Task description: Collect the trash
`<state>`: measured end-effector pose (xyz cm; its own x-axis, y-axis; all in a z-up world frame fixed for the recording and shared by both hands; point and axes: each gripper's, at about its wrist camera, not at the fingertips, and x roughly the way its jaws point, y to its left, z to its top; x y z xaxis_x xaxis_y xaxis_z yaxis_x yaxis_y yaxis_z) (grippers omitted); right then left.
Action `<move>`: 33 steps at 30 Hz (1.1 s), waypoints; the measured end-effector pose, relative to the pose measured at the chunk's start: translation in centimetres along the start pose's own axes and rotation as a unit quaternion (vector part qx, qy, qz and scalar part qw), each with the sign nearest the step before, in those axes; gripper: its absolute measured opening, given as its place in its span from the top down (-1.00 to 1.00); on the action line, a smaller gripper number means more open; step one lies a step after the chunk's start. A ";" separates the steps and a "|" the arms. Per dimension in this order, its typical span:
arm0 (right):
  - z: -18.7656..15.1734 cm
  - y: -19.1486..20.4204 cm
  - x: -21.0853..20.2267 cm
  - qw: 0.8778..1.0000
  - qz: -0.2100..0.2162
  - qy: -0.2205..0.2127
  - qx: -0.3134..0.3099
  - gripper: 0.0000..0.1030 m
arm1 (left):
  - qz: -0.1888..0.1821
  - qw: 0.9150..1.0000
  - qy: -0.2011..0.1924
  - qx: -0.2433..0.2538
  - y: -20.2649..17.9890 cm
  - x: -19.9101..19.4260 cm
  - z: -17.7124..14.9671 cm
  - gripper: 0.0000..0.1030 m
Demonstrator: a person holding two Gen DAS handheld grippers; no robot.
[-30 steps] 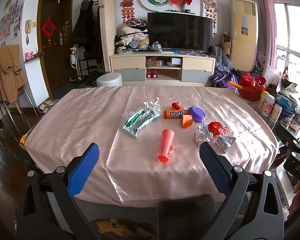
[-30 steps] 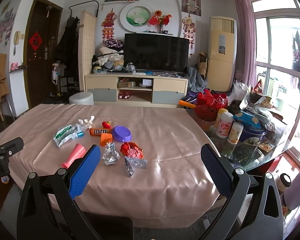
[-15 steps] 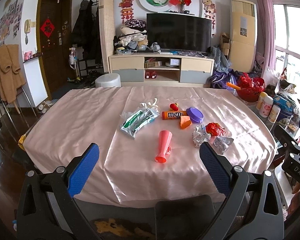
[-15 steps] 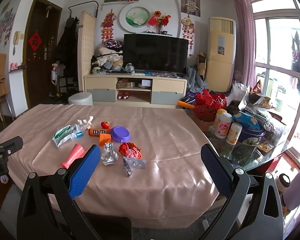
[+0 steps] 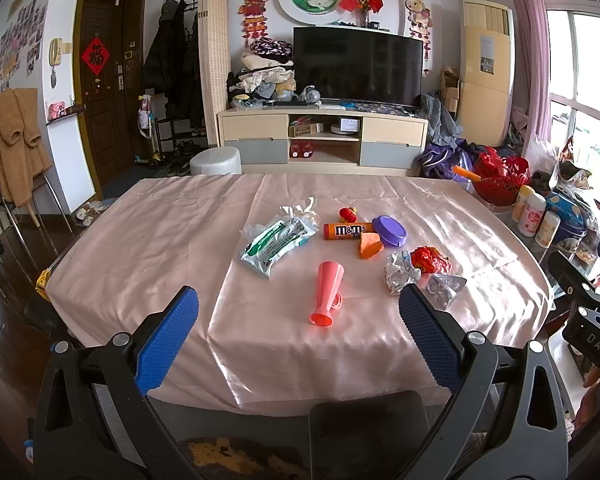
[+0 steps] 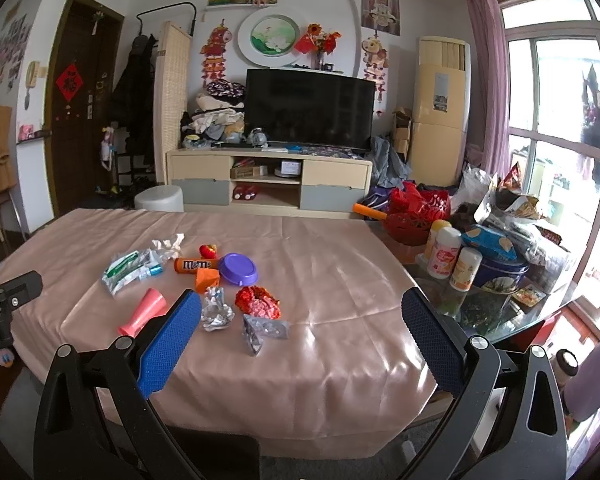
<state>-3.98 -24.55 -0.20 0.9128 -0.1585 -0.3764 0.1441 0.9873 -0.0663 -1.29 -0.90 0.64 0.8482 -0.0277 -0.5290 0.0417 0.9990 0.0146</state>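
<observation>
Trash cluster mid-table (image 5: pixel 148 240): pink cup (image 5: pixel 327 292) on side, long axis near-far, mouth toward me; M&M's tube (image 5: pixel 346 231) lies crosswise; foil ball (image 5: pixel 398 274) right of cup. My left gripper (image 5: pixel 298 344) and right gripper (image 6: pixel 300 344) spread wide, empty, short of table.

Both views are taken from just off the near edge of the worktop (image 5: pixel 148 240), facing the TV wall. The left wrist cam is set toward the worktop's left-centre, w/ the left tongs (image 5: pixel 296 332) framing the bottom. The right wrist cam is placed further right, w/ the right tongs (image 6: pixel 300 336) in the foreground. The litter cluster, e.g. the M&M's tube (image 5: pixel 347 231) (image 6: pixel 195 265), is shared by both.
</observation>
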 end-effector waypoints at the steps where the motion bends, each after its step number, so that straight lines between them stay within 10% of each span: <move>1: 0.0 0.1 0.0 1.000 -0.005 -0.002 -0.004 -0.95 | 0.000 1.000 0.000 0.000 0.0 0.0 0.0 -0.84; 16: -0.2 -0.3 0.7 1.000 -0.001 -0.005 0.007 -0.95 | 0.016 1.000 0.005 -0.005 1.2 1.1 0.0 -0.84; 33: -5.2 0.5 10.0 0.989 0.038 0.145 0.020 -0.95 | 0.003 0.997 0.077 -0.005 2.8 9.0 -3.0 -0.84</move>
<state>3.25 -25.71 -8.75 0.7747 -0.0731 -0.6281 0.0995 0.9950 0.0068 4.88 1.74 -6.60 0.7568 -0.0173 -0.6534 0.0313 0.9995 0.0098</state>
